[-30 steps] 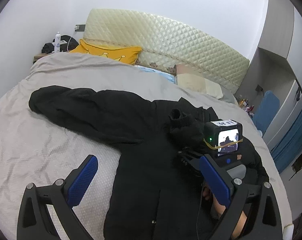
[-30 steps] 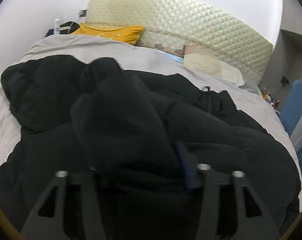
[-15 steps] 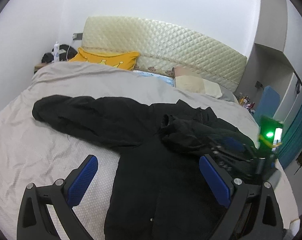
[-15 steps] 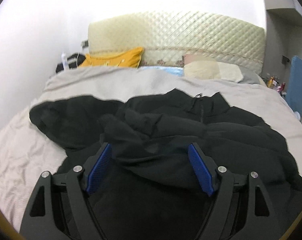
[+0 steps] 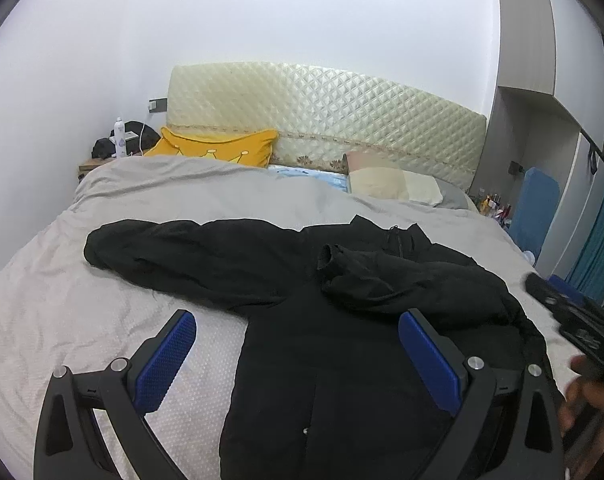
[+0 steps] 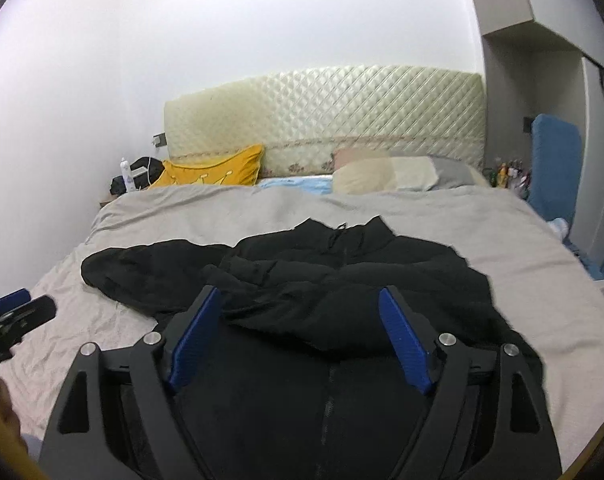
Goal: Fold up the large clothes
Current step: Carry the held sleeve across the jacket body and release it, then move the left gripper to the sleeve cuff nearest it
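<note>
The bed (image 5: 41, 320), covered by a grey-beige duvet, is seen ahead of and below both grippers, with a quilted cream headboard (image 5: 326, 120) at its far end. A black padded jacket (image 5: 342, 360) is laid flat on the duvet, directly beneath and ahead of both grippers, its collar (image 6: 342, 236) pointing away towards the headboard.

The right sleeve (image 5: 382, 276) is found folded inward across the chest, ahead of the right gripper and between its fingers in that view; its cuff lies near the centre of the garment. The left sleeve (image 5: 173, 252) is spread outward on the duvet, ahead of and to the left of the left gripper, and is not yet folded. The lower body of the jacket is stretched out towards the camera; no lengthwise fold is visible.

The task is judged to be at an early stage: one sleeve is folded in, while the other sleeve and the folding of the body are left to be done.

The left gripper (image 5: 297, 360) is held above the jacket's left edge with its jaws spread wide and nothing between them. The right gripper (image 6: 297, 344) is held above the jacket's middle, likewise spread wide and empty.

A yellow cushion (image 5: 221, 148) and a cream pillow (image 5: 390, 184) are seen far ahead, against the headboard.
</note>
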Motion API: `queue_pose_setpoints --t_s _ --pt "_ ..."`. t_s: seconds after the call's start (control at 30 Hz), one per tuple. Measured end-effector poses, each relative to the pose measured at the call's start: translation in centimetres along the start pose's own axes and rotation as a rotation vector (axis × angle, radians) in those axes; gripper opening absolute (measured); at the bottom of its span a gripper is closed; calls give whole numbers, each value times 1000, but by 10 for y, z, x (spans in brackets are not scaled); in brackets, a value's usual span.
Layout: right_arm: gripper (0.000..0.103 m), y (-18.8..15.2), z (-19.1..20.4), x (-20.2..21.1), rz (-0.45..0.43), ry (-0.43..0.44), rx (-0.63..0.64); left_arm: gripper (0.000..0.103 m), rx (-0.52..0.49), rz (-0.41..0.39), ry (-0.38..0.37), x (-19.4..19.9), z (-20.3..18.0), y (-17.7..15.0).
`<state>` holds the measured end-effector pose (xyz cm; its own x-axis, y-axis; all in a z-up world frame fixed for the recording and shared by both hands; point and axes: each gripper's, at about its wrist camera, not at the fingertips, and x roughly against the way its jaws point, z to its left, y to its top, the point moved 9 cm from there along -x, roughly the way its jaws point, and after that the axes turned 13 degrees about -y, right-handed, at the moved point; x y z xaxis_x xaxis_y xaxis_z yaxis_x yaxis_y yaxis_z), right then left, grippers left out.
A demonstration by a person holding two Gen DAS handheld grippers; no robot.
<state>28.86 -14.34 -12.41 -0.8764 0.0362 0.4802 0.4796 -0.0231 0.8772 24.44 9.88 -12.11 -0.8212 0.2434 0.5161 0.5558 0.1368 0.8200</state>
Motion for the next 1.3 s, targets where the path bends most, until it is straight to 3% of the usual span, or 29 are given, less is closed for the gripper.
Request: queue_pose_setpoints --t_s 0.1,0.2,0.5,0.7,0.93,1.3 --pt "83 -5 -11 23 -19 8 -15 102 -17 0 -7 3 -7 -6" --pt "83 -15 -20 43 -32 -51 46 102 -57 15 -12 3 -20 -11" --pt "86 -19 -37 76 -55 -20 -11 102 -90 -11 -17 13 -38 -16" --pt "98 -37 -45 103 -73 -22 -44 102 -74 -4 -40 10 -40 -23" --pt "103 -57 -54 118 -81 -75 -37 102 -89 -24 -36 8 -46 -26" --pt "103 -72 -49 126 -118 -114 16 102 -78 25 -72 -11 -48 -36"
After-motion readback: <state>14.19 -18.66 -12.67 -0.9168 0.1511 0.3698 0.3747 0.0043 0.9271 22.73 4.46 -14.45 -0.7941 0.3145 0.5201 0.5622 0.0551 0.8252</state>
